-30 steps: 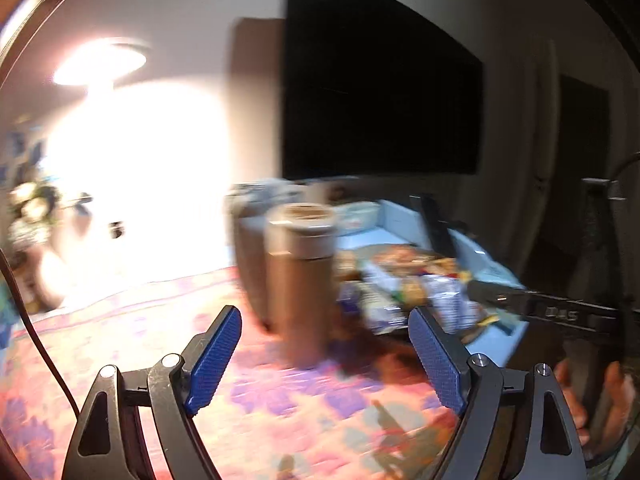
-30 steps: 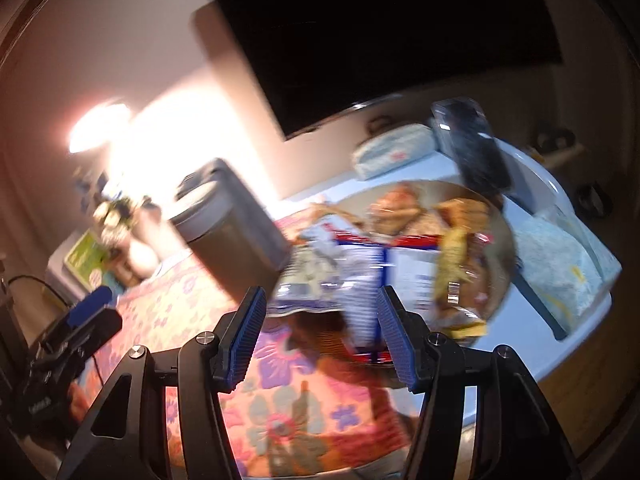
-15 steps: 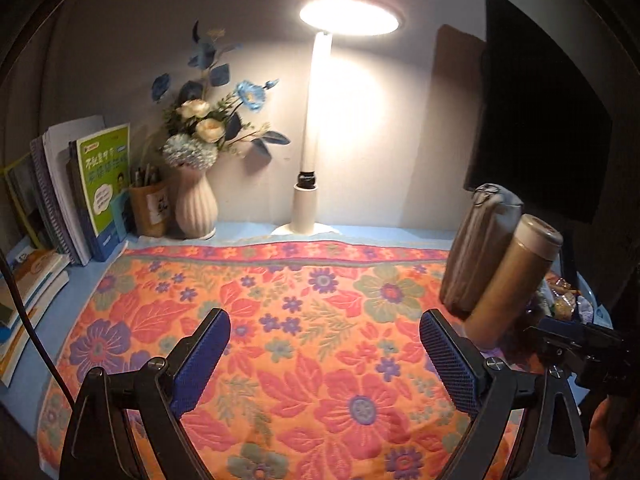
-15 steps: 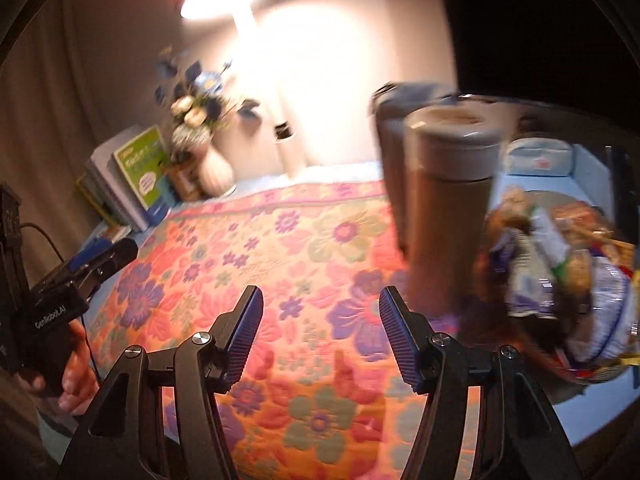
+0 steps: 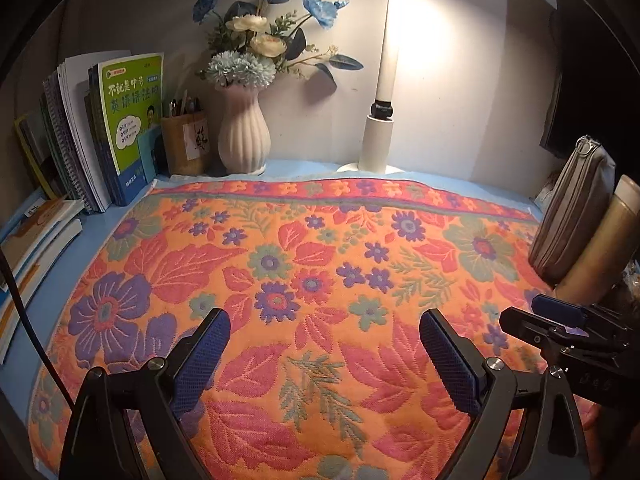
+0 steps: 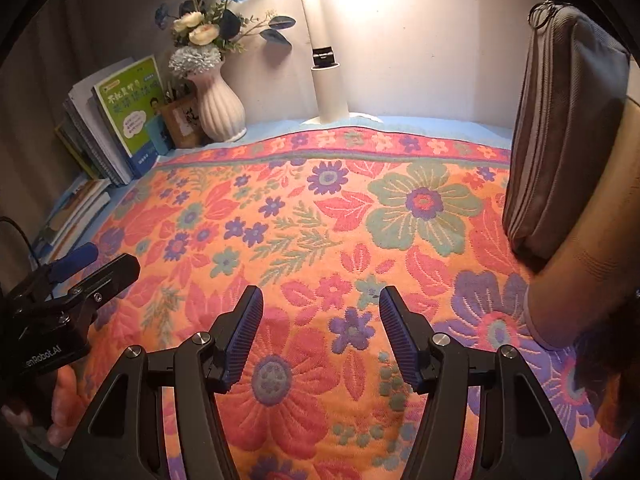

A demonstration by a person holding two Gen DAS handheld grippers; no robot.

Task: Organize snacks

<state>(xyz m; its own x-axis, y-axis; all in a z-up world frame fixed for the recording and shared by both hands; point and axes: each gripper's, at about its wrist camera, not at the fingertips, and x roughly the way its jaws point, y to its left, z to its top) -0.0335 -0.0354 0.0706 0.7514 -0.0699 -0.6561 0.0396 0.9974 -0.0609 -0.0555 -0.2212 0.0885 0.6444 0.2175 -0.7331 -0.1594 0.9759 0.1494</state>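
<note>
My left gripper is open and empty above the orange floral cloth. My right gripper is open and empty above the same cloth. The right gripper also shows at the right edge of the left wrist view, and the left gripper at the left edge of the right wrist view. Only a dark sliver of snack packets shows behind the tan bottle; the rest is hidden.
A grey zip pouch and the tan bottle stand at the cloth's right edge. A pink vase of flowers, a pen cup, upright books and a white lamp line the back wall.
Both grippers have swung left, away from the plate of snacks, and now face the floral cloth and back wall. Both stay open and empty.
</note>
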